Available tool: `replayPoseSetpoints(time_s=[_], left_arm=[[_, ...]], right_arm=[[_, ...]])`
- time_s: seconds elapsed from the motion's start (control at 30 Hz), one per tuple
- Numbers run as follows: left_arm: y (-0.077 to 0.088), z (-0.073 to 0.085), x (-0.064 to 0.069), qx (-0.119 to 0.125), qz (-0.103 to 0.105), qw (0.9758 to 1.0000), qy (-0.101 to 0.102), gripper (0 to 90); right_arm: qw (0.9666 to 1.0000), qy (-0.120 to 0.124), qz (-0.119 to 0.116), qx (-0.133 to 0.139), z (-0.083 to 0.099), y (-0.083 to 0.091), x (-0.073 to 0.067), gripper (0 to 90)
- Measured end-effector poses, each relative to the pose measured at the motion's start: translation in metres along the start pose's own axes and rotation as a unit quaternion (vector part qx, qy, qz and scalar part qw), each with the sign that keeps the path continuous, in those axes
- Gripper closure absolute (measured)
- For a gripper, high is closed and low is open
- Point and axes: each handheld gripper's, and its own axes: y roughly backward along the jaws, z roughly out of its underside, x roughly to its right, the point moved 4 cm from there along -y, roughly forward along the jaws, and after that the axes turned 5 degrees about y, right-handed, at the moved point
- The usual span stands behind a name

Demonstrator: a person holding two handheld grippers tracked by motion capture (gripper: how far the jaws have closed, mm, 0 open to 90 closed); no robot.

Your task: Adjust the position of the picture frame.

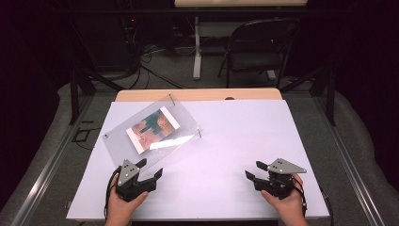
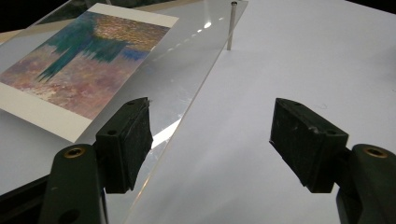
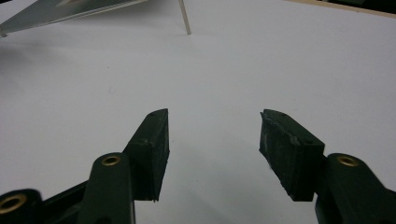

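left gripper (image 1: 150, 168) gapes empty just short of the clear acrylic frame (image 1: 188, 123) holding a painted print (image 1: 153, 128); right gripper (image 1: 254, 170) spread wide, well apart; the frame's far corner cut off in the left gripper view

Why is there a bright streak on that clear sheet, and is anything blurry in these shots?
High view: a lamp glares as a white streak on the clear sheet below the painted card; the room behind is dark. Left gripper view: the same glare runs along the sheet's edge, and the left tool looks soft. Right gripper view: the right tool is slightly blurred, over an evenly lit table.
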Motion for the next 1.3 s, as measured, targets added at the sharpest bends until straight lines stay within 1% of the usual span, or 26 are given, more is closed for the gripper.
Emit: replayPoseSetpoints(time_s=[0.03, 0.2, 0.3, 0.37, 0.5, 0.57, 0.67, 0.7, 0.77, 0.83, 0.9, 0.93, 1.0, 1.03, 1.07, 1.1, 1.17, 1.23, 1.3], left_arm=[[0.000, 0.000, 0.000, -0.003, 0.002, 1.0000, 0.001, 29.2], [-0.001, 0.000, 0.000, -0.005, 0.001, 1.0000, 0.005, 29.4], [0.000, 0.001, 0.001, -0.008, 0.004, 1.0000, 0.004, 31.0], [0.000, 0.001, 0.001, -0.012, 0.003, 0.9999, -0.001, 32.7], [0.002, 0.002, 0.001, -0.014, 0.007, 0.9999, 0.001, 34.6], [0.002, 0.002, 0.001, -0.015, 0.006, 0.9999, 0.001, 34.5], [0.003, 0.001, 0.000, -0.015, 0.000, 0.9998, 0.009, 34.2], [0.002, 0.002, -0.001, -0.021, 0.000, 0.9996, 0.016, 33.6], [0.001, 0.003, -0.003, -0.027, 0.001, 0.9993, 0.025, 33.0], [0.001, 0.003, -0.005, -0.031, 0.001, 0.9989, 0.035, 33.0], [0.002, 0.003, -0.006, -0.029, 0.001, 0.9988, 0.038, 33.3], [0.002, 0.003, -0.006, -0.026, 0.001, 0.9989, 0.039, 33.8], [0.003, 0.002, -0.006, -0.026, 0.002, 0.9989, 0.039, 34.3], [0.003, 0.002, -0.006, -0.026, 0.002, 0.9989, 0.039, 34.4], [0.004, 0.002, -0.005, -0.027, -0.003, 0.9989, 0.039, 34.8], [0.004, 0.001, -0.005, -0.030, -0.002, 0.9988, 0.040, 35.7], [0.005, 0.001, -0.005, -0.029, -0.002, 0.9988, 0.040, 38.2], [0.007, 0.000, -0.006, -0.028, -0.007, 0.9987, 0.042, 40.7], [0.008, -0.001, -0.008, -0.027, -0.005, 0.9985, 0.047, 43.6]], right_arm=[[1.0000, 0.000, 0.001, 0.000, 0.000, 0.000, 0.000, 42.5], [1.0000, 0.005, 0.005, -0.004, 0.001, -0.001, 0.000, 43.3], [1.0000, 0.002, 0.000, -0.007, 0.001, -0.001, -0.001, 45.3], [1.0000, 0.000, 0.000, -0.004, 0.001, -0.002, -0.001, 45.4], [1.0000, 0.000, -0.001, -0.001, -0.001, -0.002, -0.001, 44.9], [1.0000, -0.005, -0.006, -0.004, -0.001, -0.003, -0.002, 43.9], [1.0000, -0.006, -0.007, -0.004, -0.001, -0.005, -0.002, 42.7], [1.0000, -0.006, -0.006, -0.004, -0.001, -0.005, -0.002, 42.8], [0.9999, -0.008, -0.007, -0.008, -0.001, -0.005, -0.001, 43.6], [0.9997, -0.016, -0.012, -0.011, -0.001, -0.005, 0.000, 45.9], [0.9997, -0.018, -0.014, -0.011, -0.003, -0.006, 0.002, 48.2], [0.9997, -0.016, -0.016, -0.011, -0.005, -0.006, 0.003, 48.3], [0.9997, -0.012, -0.015, -0.014, -0.009, -0.006, 0.003, 50.0], [0.9998, -0.006, -0.015, -0.014, -0.011, -0.007, 0.004, 50.1], [0.9997, -0.004, -0.017, -0.014, -0.013, -0.009, 0.004, 51.2], [0.9997, 0.000, -0.019, -0.013, -0.015, -0.010, 0.004, 52.4], [0.9996, 0.007, -0.024, -0.014, -0.019, -0.014, 0.002, 53.7], [0.9993, 0.015, -0.030, -0.018, -0.023, -0.020, 0.001, 54.9], [0.9990, 0.018, -0.036, -0.019, -0.027, -0.026, 0.000, 55.2]])
